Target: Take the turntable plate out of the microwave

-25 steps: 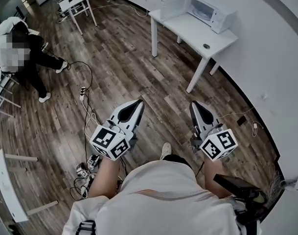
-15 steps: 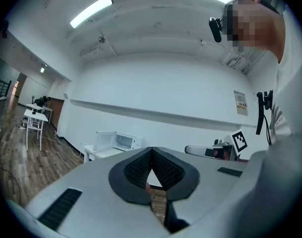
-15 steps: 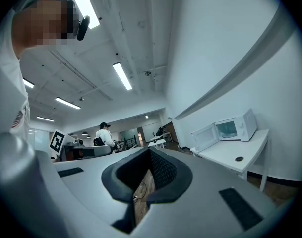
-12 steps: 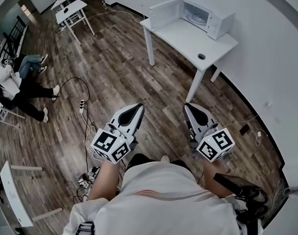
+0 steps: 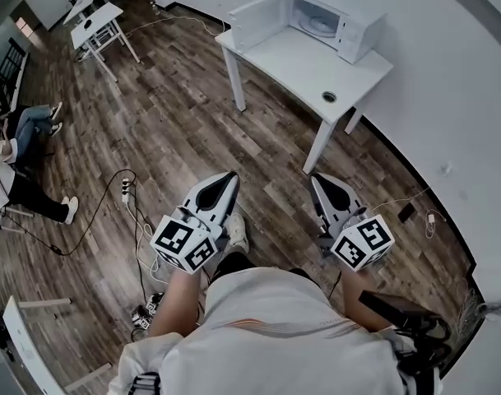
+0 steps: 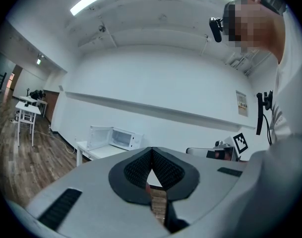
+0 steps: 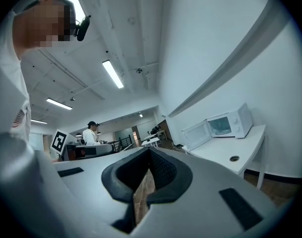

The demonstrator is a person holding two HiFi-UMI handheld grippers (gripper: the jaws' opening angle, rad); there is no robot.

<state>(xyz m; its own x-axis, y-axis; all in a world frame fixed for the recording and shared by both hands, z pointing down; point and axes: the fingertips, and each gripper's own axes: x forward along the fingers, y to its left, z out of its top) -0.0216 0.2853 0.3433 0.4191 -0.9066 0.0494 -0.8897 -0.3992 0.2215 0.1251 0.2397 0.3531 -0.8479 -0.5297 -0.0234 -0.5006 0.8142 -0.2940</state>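
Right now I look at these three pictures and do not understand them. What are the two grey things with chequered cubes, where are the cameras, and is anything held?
No robot is here: a person holds a tool in each hand, the left hand-held gripper and the right hand-held gripper. Each ends in two jaws; the marker cubes belong to them. One picture comes from a camera on the person's head, looking steeply down. The other two come from cameras riding on each tool, looking along its jaws. In both, the jaws are together with nothing between them, so nothing is held. Ahead, across the wooden floor, stands a white table with a microwave on it, door open. The plate inside is too small to make out.
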